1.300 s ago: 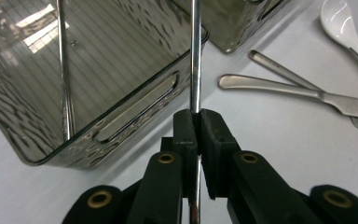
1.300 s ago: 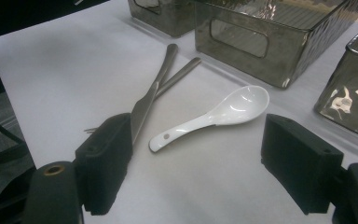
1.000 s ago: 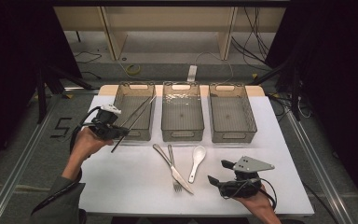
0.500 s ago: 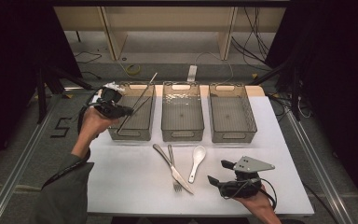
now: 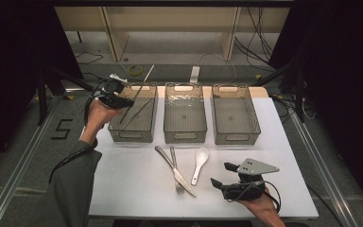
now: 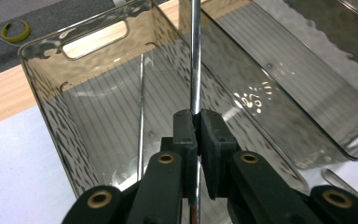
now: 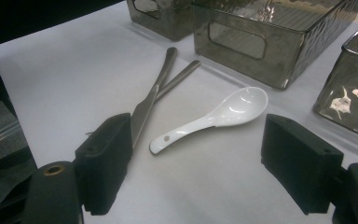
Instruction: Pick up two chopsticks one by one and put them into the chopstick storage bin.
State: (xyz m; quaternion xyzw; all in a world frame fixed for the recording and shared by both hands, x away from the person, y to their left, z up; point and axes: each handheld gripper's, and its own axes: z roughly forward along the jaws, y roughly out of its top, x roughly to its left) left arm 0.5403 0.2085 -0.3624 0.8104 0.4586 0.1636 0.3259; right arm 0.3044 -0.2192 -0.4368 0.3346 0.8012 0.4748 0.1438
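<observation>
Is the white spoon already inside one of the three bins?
No, the white spoon lies on the white table, in front of the middle bin and beside the knife.

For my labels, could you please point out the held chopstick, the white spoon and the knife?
chopstick (image 6: 195, 56), left gripper view, shaft above the fingers
spoon (image 7: 242, 105), right gripper view, bowl
knife (image 5: 182, 180), high view, blade

This looks like a lab or a recording studio, not a home. The white worktop (image 5: 132, 189) stands between black curtains (image 5: 19, 56), on a grey floor with metal rails (image 5: 23, 161) and a floor mark "5" (image 5: 62, 128). Loose cables (image 5: 260, 38) lie behind it, near a plain wooden frame (image 5: 116, 33). Three identical clear bins (image 5: 184, 137) stand in one tidy row
</observation>
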